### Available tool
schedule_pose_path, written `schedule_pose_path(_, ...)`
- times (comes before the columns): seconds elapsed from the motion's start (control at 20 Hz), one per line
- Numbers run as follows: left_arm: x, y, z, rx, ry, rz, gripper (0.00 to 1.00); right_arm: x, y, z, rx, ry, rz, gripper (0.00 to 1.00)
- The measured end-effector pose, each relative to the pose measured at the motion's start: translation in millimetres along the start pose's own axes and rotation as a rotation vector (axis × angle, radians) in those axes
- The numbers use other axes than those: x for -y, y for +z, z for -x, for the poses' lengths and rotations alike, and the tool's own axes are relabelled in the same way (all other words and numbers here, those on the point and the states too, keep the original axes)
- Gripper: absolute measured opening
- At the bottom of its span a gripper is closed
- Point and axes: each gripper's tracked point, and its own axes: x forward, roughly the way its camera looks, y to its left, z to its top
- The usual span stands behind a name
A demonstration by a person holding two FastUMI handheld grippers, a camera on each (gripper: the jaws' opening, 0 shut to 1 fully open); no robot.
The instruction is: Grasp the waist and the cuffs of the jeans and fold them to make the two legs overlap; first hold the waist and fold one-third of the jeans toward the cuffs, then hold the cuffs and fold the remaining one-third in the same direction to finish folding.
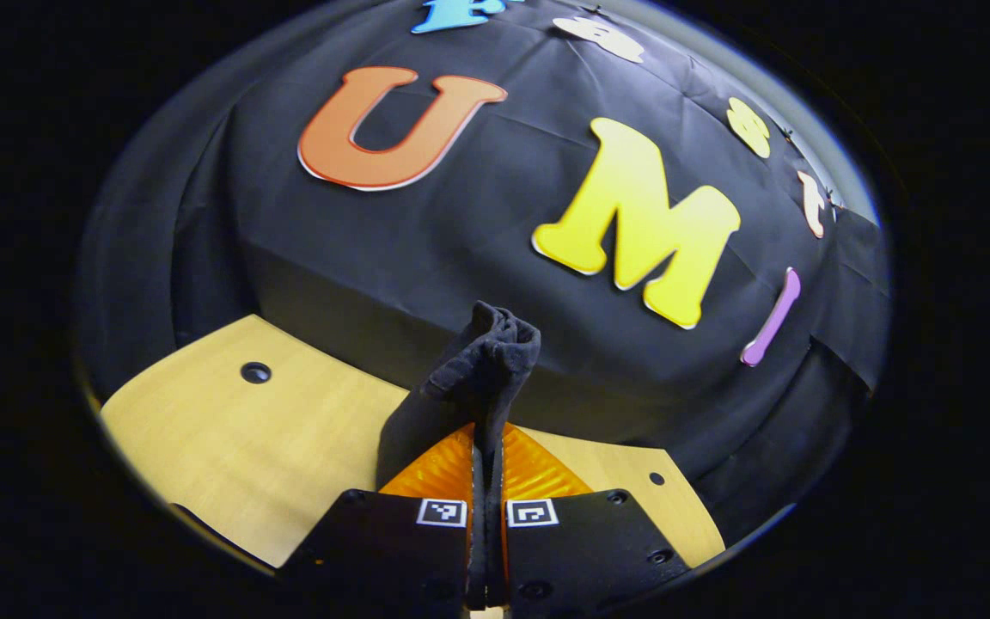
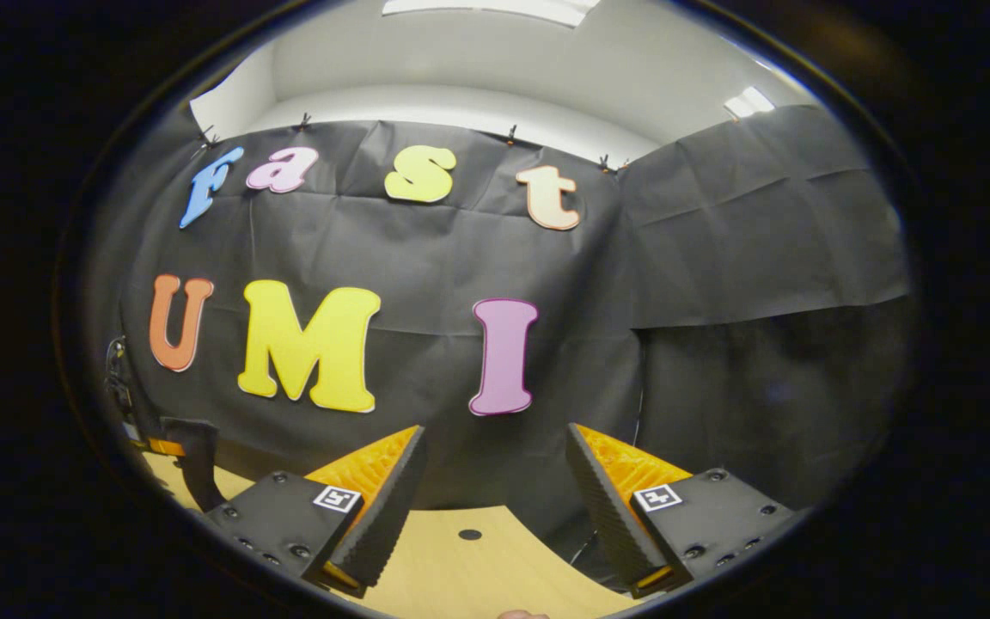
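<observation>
Fingers (image 1: 471,464) pinching jeans (image 1: 486,352) above table (image 1: 229,430)

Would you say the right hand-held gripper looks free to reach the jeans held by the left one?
Probably yes: the right hand-held gripper is open and empty above the table, and the left hand-held gripper holds the jeans up.

In the right gripper view I see my right claw (image 2: 495,494) held wide apart with nothing between its orange-backed fingers (image 2: 383,499), above the pale wooden bench (image 2: 469,567) with its small dark hole (image 2: 469,535).
</observation>
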Motion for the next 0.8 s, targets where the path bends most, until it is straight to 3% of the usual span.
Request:
schedule_pose_path(0.2, 49, -45, -16, -0.081, -0.057, -0.025, 0.04, 20, 2, 9, -0.002, -0.034, -0.006, 0.99)
schedule_pose_path(0.35, 70, -84, -26, -0.150, -0.072, -0.099, 0.03, 31, 7, 15, -0.001, -0.054, 0.002, 0.97)
schedule_pose_path(0.8, 69, -197, -51, -0.365, -0.028, -0.239, 0.05, 56, 7, 25, -0.012, -0.102, 0.020, 0.97)
